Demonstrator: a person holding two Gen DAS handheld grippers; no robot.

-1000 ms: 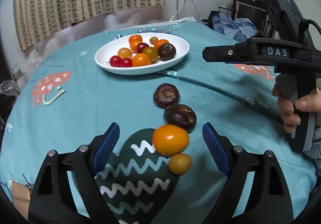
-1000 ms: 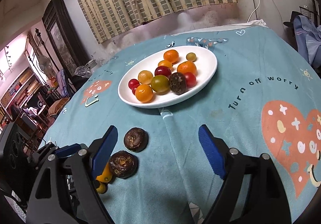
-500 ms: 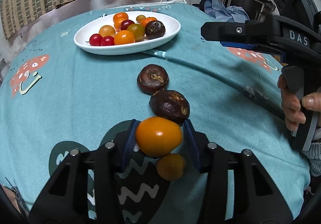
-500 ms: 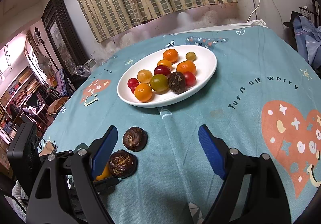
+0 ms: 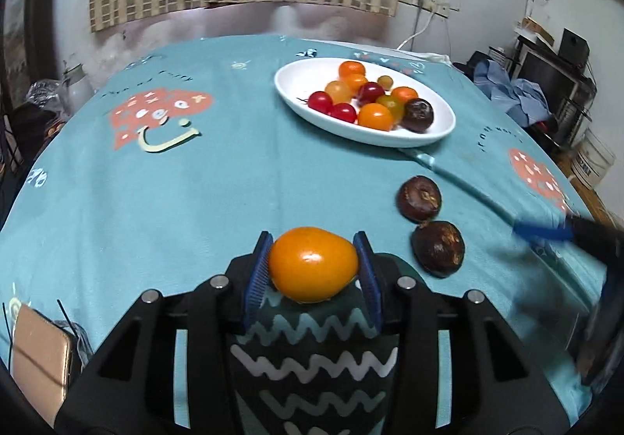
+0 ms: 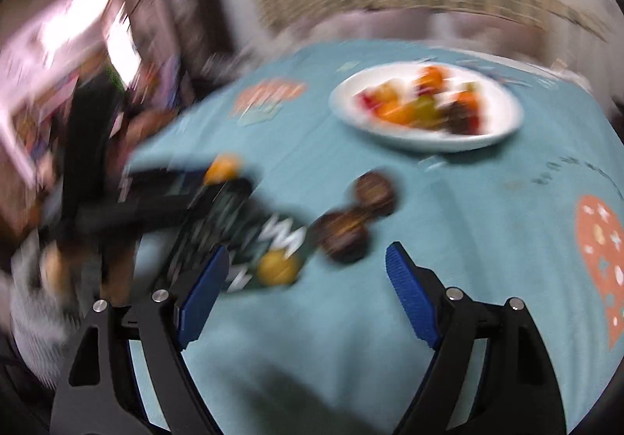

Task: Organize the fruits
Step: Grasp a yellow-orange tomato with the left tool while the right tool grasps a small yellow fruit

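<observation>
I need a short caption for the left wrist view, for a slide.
Left hand-held gripper shut on an orange tomato, white plate of fruits ahead.

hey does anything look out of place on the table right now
Yes: two dark brown fruits and a small yellow fruit lie loose on the teal tablecloth, outside the white plate holding the rest. An orange fruit is off the plate too, gripped by the left gripper.
</observation>
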